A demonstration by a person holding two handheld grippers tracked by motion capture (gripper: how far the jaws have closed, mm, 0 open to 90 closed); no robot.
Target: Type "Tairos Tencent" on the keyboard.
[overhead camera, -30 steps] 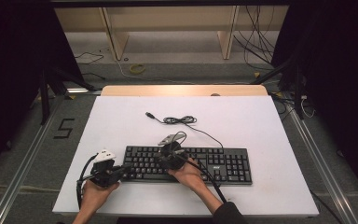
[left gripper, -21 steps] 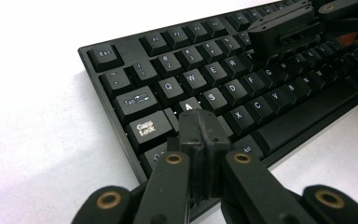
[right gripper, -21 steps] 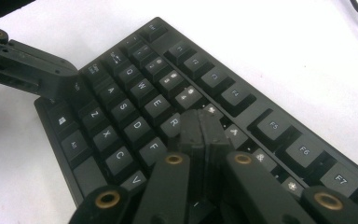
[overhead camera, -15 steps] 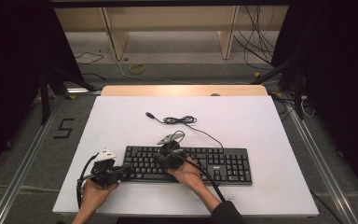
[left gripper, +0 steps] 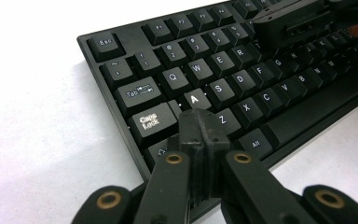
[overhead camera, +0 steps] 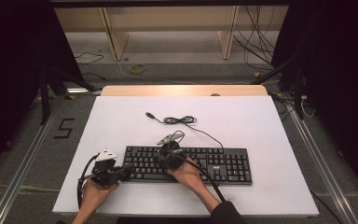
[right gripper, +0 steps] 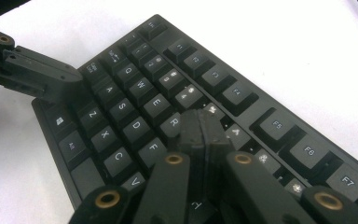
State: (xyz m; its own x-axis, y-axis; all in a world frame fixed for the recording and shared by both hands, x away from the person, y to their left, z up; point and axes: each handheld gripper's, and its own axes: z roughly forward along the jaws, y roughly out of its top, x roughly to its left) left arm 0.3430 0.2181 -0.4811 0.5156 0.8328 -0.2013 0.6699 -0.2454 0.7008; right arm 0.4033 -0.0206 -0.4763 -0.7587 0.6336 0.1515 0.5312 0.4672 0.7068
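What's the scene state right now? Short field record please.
surface: white table
main thing: black keyboard, near the front edge, lying flat
left hand-held gripper: shut, tip over the keyboard's left end by the A and Caps Lock keys
right hand-held gripper: shut, tip over the keys near R and the number row
held: nothing between either pair of jaws
contact with keys: cannot tell
cable: loosely coiled behind the keyboard, plug end lying free on the table
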